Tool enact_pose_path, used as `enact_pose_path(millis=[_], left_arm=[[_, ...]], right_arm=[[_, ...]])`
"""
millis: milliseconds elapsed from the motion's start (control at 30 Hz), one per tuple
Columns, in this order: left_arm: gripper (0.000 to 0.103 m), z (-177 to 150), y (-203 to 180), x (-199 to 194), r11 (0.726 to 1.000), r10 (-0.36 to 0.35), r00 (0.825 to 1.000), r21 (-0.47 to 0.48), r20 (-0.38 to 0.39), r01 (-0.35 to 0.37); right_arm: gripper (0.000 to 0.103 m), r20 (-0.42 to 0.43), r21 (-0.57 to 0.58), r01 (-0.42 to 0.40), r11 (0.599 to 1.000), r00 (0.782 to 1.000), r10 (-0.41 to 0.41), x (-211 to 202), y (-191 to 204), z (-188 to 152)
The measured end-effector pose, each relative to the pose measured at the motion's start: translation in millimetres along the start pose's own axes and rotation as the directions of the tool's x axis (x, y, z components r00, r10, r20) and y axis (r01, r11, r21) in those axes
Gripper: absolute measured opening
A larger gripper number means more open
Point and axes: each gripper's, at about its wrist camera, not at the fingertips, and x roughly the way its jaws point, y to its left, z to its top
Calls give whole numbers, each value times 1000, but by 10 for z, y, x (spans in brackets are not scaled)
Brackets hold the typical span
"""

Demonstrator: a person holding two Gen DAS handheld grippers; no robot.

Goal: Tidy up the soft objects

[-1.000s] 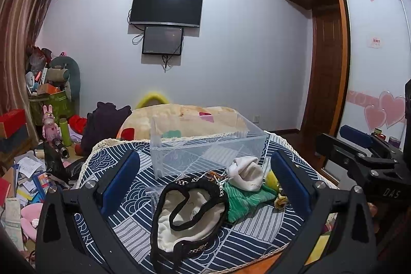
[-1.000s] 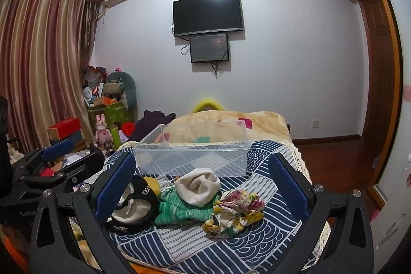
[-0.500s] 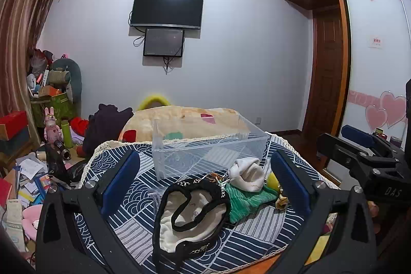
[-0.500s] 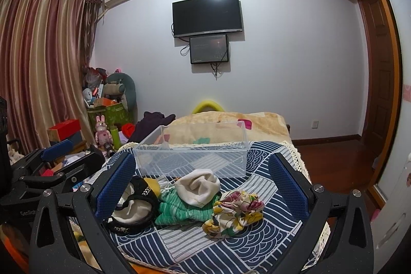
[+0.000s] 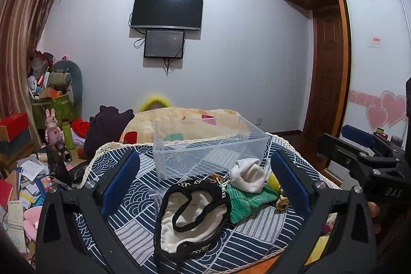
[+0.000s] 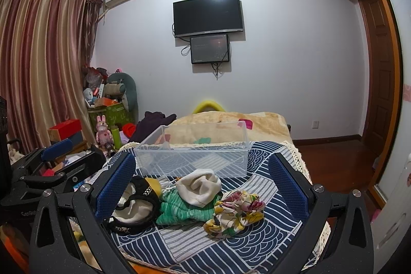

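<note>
The left gripper (image 5: 205,181) hangs above the near edge of the patterned cloth (image 5: 257,230) with its blue-padded jaws spread wide and nothing between the pads. The right gripper (image 6: 203,186) sits the same way, jaws wide apart and empty; its black frame also shows at 3 o'clock in the left wrist view.

In the left wrist view, a black-trimmed cream garment (image 5: 191,216) lies at 6 o'clock, directly below the spread fingers. At about 4 o'clock from it rests a green knitted piece (image 5: 246,202), touching its edge, and a cream rolled sock (image 5: 248,175) sits on top of the green piece. A clear plastic bin (image 5: 208,149) stands at 12 o'clock from the pile, just beyond it on the cloth.

In the right wrist view, the same pile sits between the pads: the garment at 8 o'clock, partly behind the left pad, the green piece at centre, and a floral fabric bundle (image 6: 237,209) at 5 o'clock, touching the green piece. The bin lies at 12 o'clock. A wall television (image 6: 208,14) hangs high behind, and curtains (image 6: 38,63) fill 9 o'clock.
</note>
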Motion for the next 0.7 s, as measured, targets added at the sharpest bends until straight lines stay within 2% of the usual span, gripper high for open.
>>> enact_pose_path(millis=[700], left_arm=[[103, 21, 11, 45, 1000, -9, 1000, -12, -9, 9]], right_arm=[[103, 3, 4, -5, 1000, 1000, 5, -9, 1, 6]])
